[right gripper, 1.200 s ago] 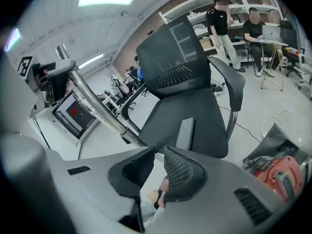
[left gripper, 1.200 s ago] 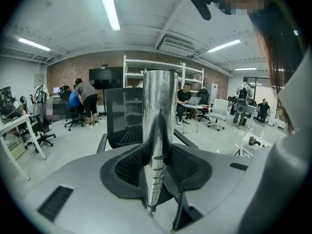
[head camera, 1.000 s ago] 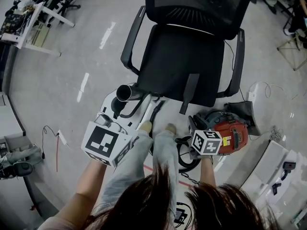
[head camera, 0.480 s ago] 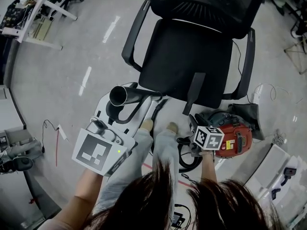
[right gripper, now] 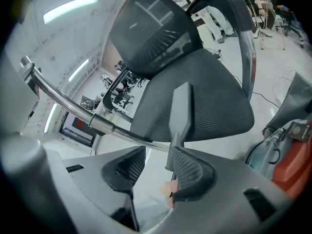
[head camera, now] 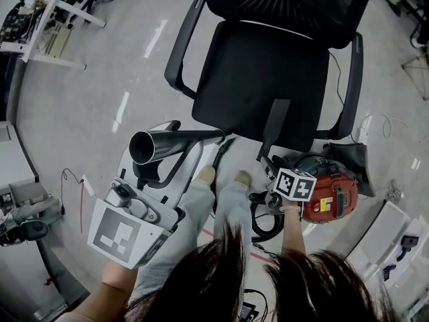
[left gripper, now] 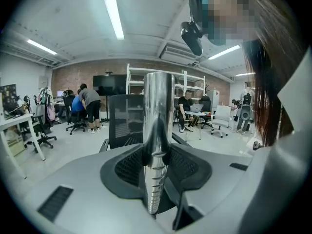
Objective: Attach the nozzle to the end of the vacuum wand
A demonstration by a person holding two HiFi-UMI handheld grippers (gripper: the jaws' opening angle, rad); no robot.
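The left gripper clamps the chrome vacuum wand. The right gripper is opening its 2 jaws with nothing between them, the grey nozzle just beyond (against the chair).

Pale, glossy floor here, catching streaks of the ceiling lights. A black mesh office chair stands right in the middle of it, armrests out. Over at the far edge, a white desk piled with gear. Thin cables loop across the floor on the other side. Out across the room there are long strip lights overhead, a brick back wall, white shelving, a dark screen, and people busy among desks and rolling chairs.
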